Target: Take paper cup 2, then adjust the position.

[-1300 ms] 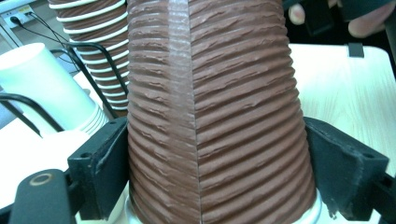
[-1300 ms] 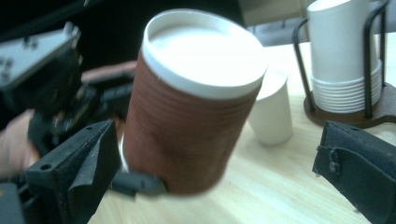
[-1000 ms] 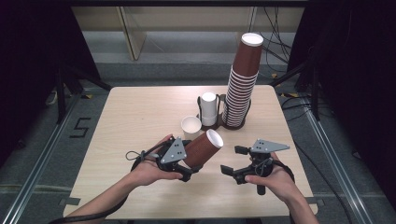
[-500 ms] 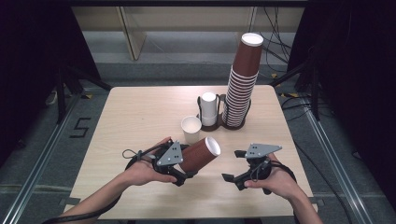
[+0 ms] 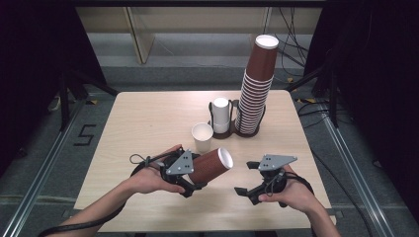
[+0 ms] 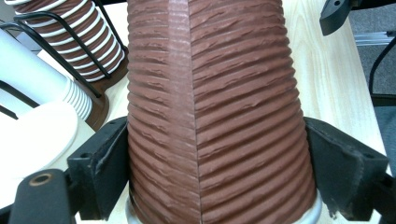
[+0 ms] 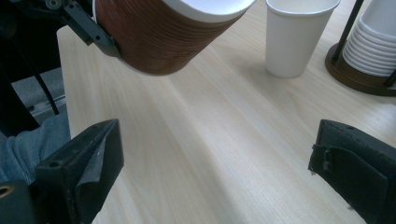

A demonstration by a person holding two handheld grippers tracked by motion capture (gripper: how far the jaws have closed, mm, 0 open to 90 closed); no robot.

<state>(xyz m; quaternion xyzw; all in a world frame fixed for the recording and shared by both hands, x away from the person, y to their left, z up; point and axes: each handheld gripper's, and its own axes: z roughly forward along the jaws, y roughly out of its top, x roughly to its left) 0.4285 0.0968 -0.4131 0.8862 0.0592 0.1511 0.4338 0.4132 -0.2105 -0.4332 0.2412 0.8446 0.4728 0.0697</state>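
High view shows our pale wood worktop (image 5: 148,123) on a grey floor, dark room all round. Our left claw (image 5: 190,180) is clamped on the brown ribbed cup (image 5: 207,165), held above the near part of the worktop. Its long axis lies nearly level, white mouth pointing right and slightly away, toward the right claw (image 5: 244,178), whose jaws stand apart with nothing between. A white cup (image 5: 202,137) stands just behind.

L claw (image 5: 195,178): jaws clamped on load, pointing right | R claw (image 5: 245,178): jaws wide, nothing between, pointing left
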